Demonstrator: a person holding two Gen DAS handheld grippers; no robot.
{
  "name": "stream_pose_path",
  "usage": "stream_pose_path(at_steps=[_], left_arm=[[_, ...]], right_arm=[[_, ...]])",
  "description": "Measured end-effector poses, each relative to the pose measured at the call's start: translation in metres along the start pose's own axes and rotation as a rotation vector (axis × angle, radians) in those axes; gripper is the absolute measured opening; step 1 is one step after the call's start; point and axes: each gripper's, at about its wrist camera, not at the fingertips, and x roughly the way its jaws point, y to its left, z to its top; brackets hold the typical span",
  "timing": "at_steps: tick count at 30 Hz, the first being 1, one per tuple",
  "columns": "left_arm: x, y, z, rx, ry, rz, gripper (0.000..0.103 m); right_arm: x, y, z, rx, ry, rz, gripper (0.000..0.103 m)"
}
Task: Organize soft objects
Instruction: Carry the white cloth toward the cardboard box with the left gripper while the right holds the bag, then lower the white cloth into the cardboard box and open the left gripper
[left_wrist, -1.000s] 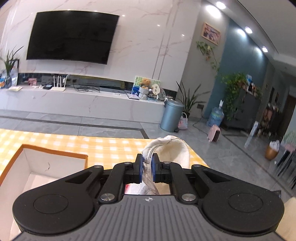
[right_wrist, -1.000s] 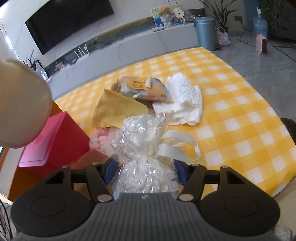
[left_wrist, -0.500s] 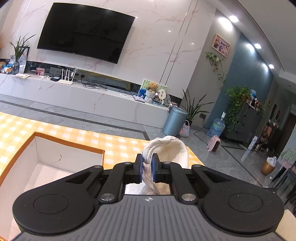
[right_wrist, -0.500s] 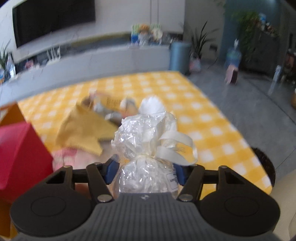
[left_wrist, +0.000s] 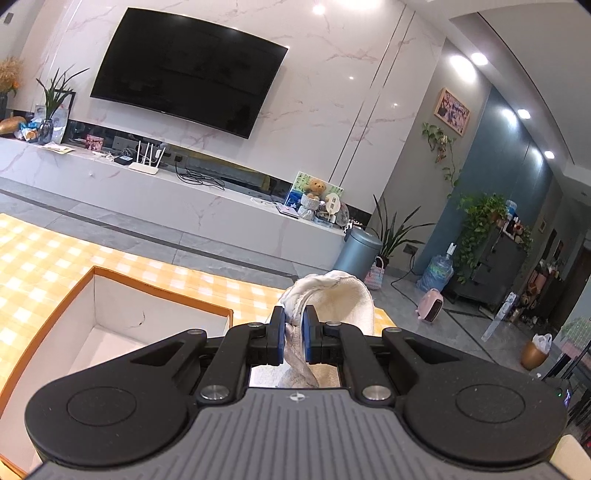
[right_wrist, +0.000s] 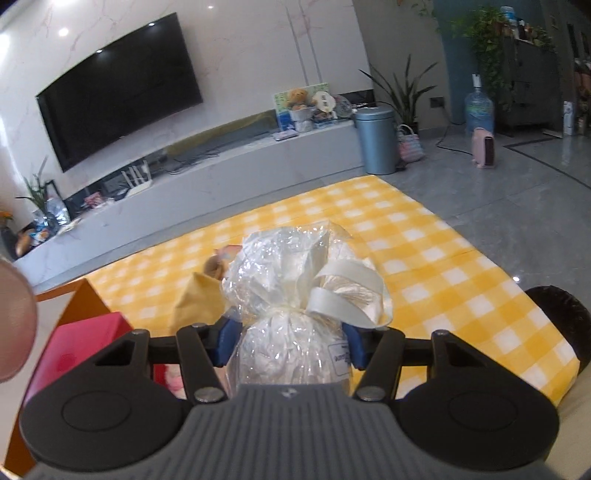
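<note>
The left gripper (left_wrist: 292, 325) pinches the cream knitted cloth (left_wrist: 341, 299) above the right near corner of the open orange box (left_wrist: 159, 295), probably to drop it inside, while the right gripper (right_wrist: 290, 341) clamps the crinkly cellophane bag (right_wrist: 295, 288) high over the yellow checked table (right_wrist: 443, 266), ready to follow.

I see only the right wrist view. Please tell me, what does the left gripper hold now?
Observer: The left gripper is shut on a cream knitted cloth, jaws pinching its edge.
Operator: Is the box near it?
Observer: Yes, the orange-rimmed box lies below and to its left, with a white interior.
Operator: Is something inside that part?
Observer: The visible white corner shows nothing; the gripper body hides the rest.
</note>
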Motion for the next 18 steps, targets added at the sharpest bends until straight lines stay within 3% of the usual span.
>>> stream_pose_path(at_steps=[6,14,18], left_arm=[[-0.014,0.009,0.003,-0.030,-0.028,-0.005,0.010],[-0.038,0.045,0.001,-0.085,-0.046,0.052,0.010],[-0.038,0.050,-0.006,0.015,-0.042,0.143,0.010]], right_arm=[[-0.024,0.010,0.001,0.035,-0.015,0.128,0.057],[-0.065,0.077,0.007,-0.045,-0.038,0.360,0.057],[-0.079,0.125,0.003,-0.138,-0.030,0.434,0.057]])
